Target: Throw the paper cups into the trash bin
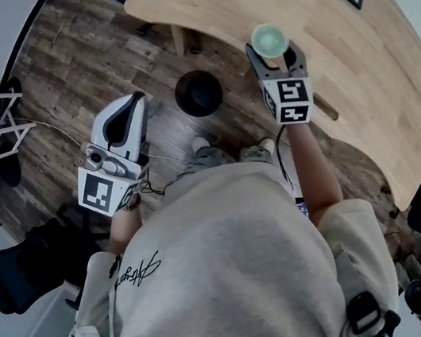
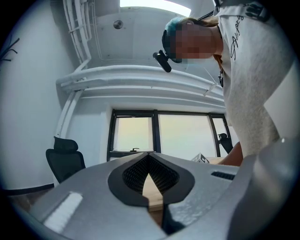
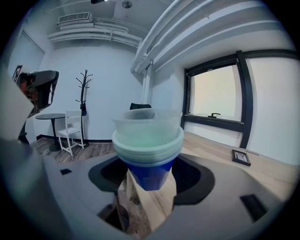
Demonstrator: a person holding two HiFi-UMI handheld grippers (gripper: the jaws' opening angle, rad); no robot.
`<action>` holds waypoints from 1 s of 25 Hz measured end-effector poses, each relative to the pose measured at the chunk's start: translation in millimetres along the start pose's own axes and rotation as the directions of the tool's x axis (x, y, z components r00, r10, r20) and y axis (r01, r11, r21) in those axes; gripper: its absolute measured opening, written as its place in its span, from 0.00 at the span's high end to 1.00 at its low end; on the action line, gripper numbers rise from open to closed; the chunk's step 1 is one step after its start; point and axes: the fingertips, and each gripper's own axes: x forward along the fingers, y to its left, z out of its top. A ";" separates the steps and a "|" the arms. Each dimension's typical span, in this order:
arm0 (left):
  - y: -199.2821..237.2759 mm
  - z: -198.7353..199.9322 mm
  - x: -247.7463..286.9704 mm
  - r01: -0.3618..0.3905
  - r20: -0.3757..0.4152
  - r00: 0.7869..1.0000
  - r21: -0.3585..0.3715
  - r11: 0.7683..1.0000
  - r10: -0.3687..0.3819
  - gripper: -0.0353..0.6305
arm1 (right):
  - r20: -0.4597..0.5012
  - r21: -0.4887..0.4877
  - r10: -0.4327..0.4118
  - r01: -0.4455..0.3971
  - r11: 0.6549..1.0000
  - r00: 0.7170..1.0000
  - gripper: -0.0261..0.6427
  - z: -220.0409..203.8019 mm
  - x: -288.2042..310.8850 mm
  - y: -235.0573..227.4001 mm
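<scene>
Three cups point(image 3: 147, 140), maybe, nested and clamped in right gripper point(image 1: 274, 51) for dumping — bin point(image 1: 198, 93) at its 9 o'clock; left gripper point(image 1: 133, 104) closed, empty, parked aside.

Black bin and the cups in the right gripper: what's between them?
In the head view, only dark plank floor and the pale wooden table's edge lie between the round black trash bin and the stacked paper cups.
</scene>
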 end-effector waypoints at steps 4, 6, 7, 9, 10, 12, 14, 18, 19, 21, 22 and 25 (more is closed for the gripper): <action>12.8 -2.1 -19.2 -0.029 -0.008 1.000 -0.001 1.000 0.029 0.94 | 0.010 0.000 0.024 -0.024 1.000 1.000 0.53 6.5 11.4 23.2; 18.5 -2.6 -28.5 -0.038 -0.012 0.999 0.000 0.999 0.038 0.94 | 0.016 0.000 0.038 -0.038 0.999 0.999 0.53 9.8 16.9 36.8; 20.9 -2.6 -32.8 -0.040 -0.014 0.999 0.002 0.999 0.041 0.94 | 0.019 -0.001 0.046 -0.046 0.999 0.999 0.53 11.7 19.6 43.6; 24.0 -2.5 -41.1 -0.048 -0.020 0.999 0.005 0.999 0.048 0.94 | 0.024 -0.003 0.066 -0.066 0.998 0.998 0.53 14.7 24.0 57.1; 25.4 -2.1 -45.2 -0.053 -0.022 0.998 0.007 0.999 0.053 0.94 | 0.025 -0.005 0.077 -0.077 0.997 0.997 0.53 15.8 25.5 64.0; 28.4 -0.4 -52.8 -0.066 -0.023 0.998 0.008 0.998 0.066 0.94 | 0.025 -0.011 0.103 -0.103 0.995 0.994 0.52 18.1 27.9 78.1; 31.2 1.6 -59.5 -0.082 -0.024 0.996 0.013 0.997 0.083 0.94 | 0.024 -0.020 0.137 -0.137 0.990 0.990 0.53 20.6 29.8 93.0; 34.1 3.0 -67.4 -0.125 -0.021 0.992 0.023 0.992 0.126 0.94 | 0.031 -0.053 0.221 -0.219 0.974 0.975 0.53 26.1 34.5 119.7; 33.8 2.5 -68.6 -0.137 -0.020 0.990 0.026 0.990 0.137 0.94 | 0.032 -0.062 0.241 -0.239 0.969 0.970 0.53 26.8 36.5 124.9; 31.9 -0.1 -70.9 -0.158 -0.024 0.987 0.035 0.987 0.159 0.94 | 0.037 -0.074 0.279 -0.276 0.958 0.960 0.53 26.5 41.0 134.2; 30.5 -1.7 -72.0 -0.169 -0.028 0.985 0.037 0.985 0.171 0.94 | 0.037 -0.077 0.295 -0.291 0.954 0.955 0.53 25.1 42.9 138.0; 28.5 -4.6 -73.0 -0.209 -0.038 0.977 0.025 0.978 0.210 0.94 | 0.033 -0.079 0.331 -0.328 0.941 0.943 0.52 21.2 47.6 145.8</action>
